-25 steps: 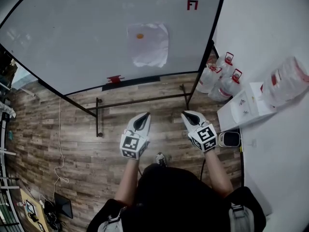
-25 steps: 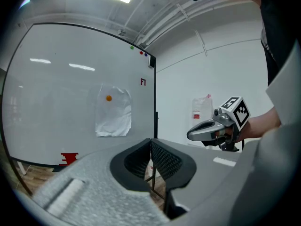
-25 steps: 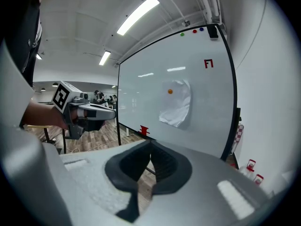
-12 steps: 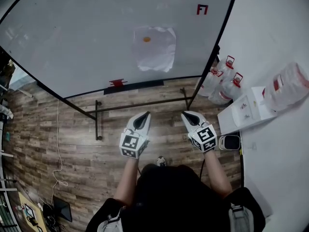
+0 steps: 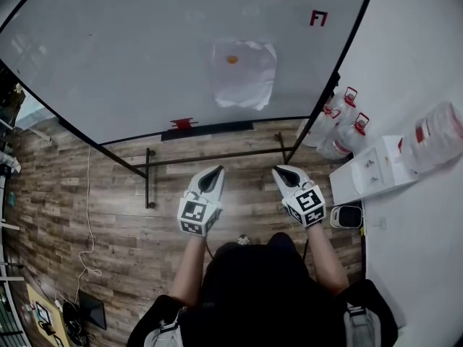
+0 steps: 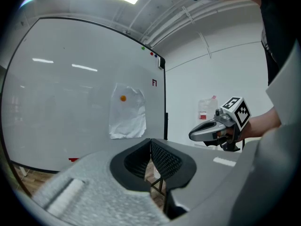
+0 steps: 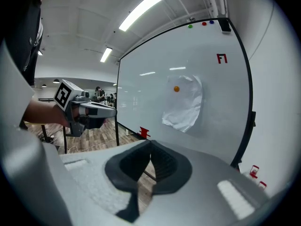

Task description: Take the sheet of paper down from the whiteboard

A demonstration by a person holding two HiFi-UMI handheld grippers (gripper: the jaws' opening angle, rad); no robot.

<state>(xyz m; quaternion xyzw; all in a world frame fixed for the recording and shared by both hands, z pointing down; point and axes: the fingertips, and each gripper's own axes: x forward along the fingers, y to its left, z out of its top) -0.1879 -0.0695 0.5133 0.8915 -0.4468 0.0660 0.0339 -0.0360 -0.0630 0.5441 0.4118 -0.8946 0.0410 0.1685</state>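
Observation:
A crumpled white sheet of paper (image 5: 244,74) hangs on the whiteboard (image 5: 130,56), pinned near its top by a small orange magnet (image 5: 232,59). The same sheet (image 6: 127,112) shows straight ahead in the left gripper view, and the sheet (image 7: 184,103) shows to the upper right in the right gripper view. My left gripper (image 5: 213,173) and right gripper (image 5: 279,172) are held side by side in front of me, well short of the board. Both are shut with nothing between their jaws.
The board stands on a black metal frame (image 5: 148,176) over a wood floor. Water jugs with red caps (image 5: 340,125) and a white cabinet (image 5: 376,168) stand by the wall at the right. A red eraser (image 5: 183,123) lies on the board's ledge.
The whiteboard and the paper have drawn nearer and shifted right in the head view as the person stepped forward. Both grippers kept their pose and stayed shut.

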